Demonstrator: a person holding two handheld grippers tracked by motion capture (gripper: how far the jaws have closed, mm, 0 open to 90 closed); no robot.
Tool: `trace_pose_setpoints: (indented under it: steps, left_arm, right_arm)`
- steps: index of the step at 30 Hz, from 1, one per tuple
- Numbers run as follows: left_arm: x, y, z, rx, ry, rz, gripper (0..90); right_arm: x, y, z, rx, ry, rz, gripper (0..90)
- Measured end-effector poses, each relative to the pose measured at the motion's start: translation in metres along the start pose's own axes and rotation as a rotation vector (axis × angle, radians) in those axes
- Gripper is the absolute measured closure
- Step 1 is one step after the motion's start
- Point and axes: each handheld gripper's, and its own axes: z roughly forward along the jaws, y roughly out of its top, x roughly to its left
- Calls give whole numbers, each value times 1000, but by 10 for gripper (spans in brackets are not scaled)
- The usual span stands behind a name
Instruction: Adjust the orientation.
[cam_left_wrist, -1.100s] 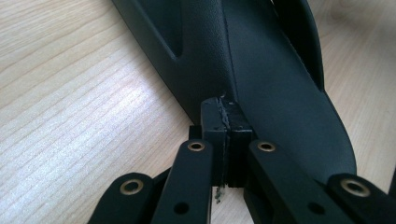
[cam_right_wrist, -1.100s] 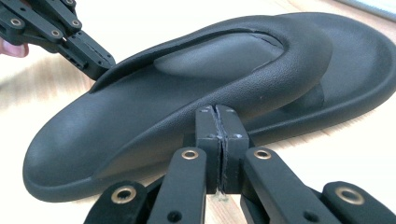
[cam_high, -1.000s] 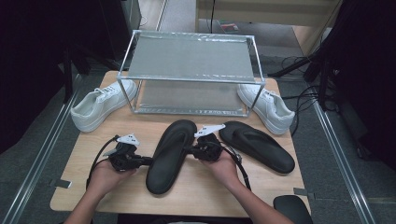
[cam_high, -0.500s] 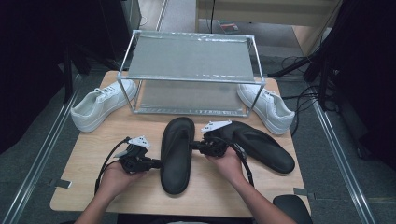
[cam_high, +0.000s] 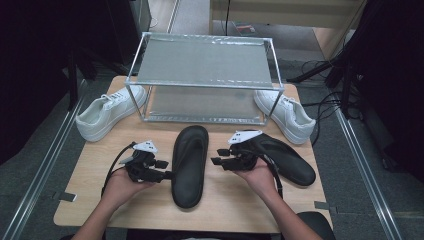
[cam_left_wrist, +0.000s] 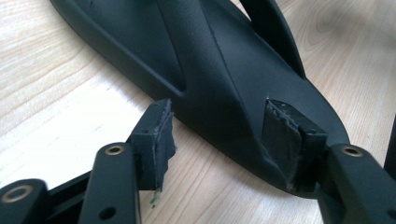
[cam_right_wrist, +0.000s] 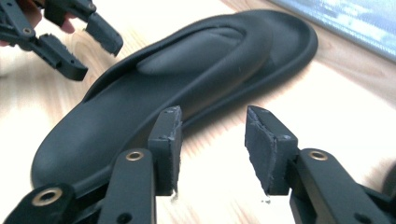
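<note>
On table centre (cam_high: 100, 195) — black slipper (cam_high: 190, 165), flat, lengthwise, in front of wire rack (cam_high: 205, 75).
L gripper (cam_high: 162, 170) just opened, jaws wide around slipper edge, pads off it; R gripper (cam_high: 217, 156) also just opened, nothing between jaws — just beside slipper's other side.

Both grippers' fingers (cam_left_wrist: 156, 135) just opened, empty.

I count two black slippers on the table, one (cam_high: 190, 165) in the middle near me and one (cam_high: 282, 157) to the right of it. Two white sneakers lie farther off, one (cam_high: 107, 112) at left, one (cam_high: 290, 116) at right. One metal-framed rack (cam_high: 205, 75) stands at the far side.
</note>
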Motion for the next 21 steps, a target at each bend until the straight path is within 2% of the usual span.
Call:
trace_pose_setpoints:
  steps: [3,7,16,21]
  left_arm:
    - [-1,0,-2,-15,21,19,412]
    - [1,2,-6,-19,8,21,413]
    - [5,8,-7,-2,15,35,400]
    - [10,11,-8,-18,-2,26,401]
  right_arm:
    - [-4,-1,-8,1,15,53,572]
    - [-8,-2,-17,-45,13,52,533]
    - [-6,-15,-29,-37,-18,34,496]
    - [-9,-20,-36,-43,-36,46,495]
